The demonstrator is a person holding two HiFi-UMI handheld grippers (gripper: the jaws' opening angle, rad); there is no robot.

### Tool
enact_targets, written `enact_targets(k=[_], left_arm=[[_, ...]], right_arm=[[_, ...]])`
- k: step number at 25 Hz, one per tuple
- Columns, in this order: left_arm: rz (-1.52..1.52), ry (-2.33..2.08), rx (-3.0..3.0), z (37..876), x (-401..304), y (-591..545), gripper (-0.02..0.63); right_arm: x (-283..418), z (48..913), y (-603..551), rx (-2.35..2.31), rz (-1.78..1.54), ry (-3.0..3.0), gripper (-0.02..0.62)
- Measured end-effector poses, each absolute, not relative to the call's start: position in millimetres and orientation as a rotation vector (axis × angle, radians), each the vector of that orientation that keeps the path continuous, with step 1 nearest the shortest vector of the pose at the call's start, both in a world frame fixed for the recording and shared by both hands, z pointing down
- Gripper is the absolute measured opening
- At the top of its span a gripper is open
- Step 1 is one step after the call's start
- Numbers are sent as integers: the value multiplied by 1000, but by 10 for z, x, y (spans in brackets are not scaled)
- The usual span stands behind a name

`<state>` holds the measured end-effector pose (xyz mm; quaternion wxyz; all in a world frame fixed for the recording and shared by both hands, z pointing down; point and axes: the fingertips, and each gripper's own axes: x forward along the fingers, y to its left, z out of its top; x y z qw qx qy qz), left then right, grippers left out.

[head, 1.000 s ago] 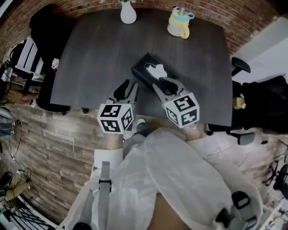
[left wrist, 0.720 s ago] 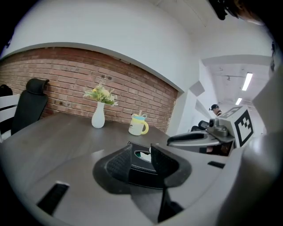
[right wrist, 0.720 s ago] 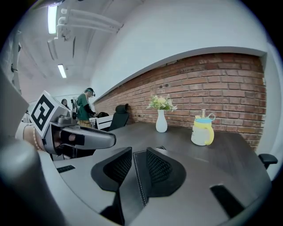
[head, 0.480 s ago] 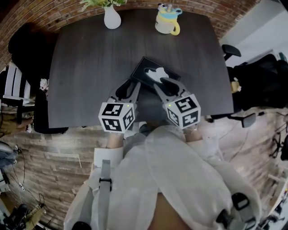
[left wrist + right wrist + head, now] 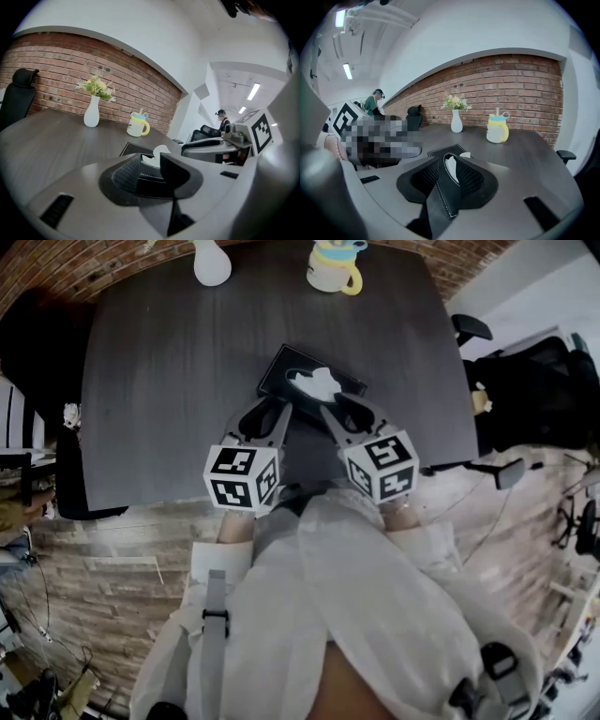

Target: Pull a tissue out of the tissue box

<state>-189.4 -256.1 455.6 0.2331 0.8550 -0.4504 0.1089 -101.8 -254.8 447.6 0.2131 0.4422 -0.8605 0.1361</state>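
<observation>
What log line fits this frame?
phase: pre-grasp | left gripper: open, at box | right gripper: open, box edge between jaws | tissue: in box, not gripped

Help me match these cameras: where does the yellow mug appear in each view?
Head view: yellow mug, top centre, at the table's far edge.
Left gripper view: left of centre, mid-height.
Right gripper view: right of centre, mid-height.
Shared landmark: the white vase, to the mug's left in every view.
</observation>
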Motion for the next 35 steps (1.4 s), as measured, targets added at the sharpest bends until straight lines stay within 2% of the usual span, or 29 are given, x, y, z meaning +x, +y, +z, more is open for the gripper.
enact_targets(k=[10, 35], left_arm=[[308, -1253, 2278, 4672, -1797, -2659, 115], [302, -1379, 2094, 4933, -2070, -2614, 114]], right_arm=[[-841, 4574, -2841, 1169, 410, -2365, 97], [-1005, 4946, -3240, 862, 373, -2310, 97]])
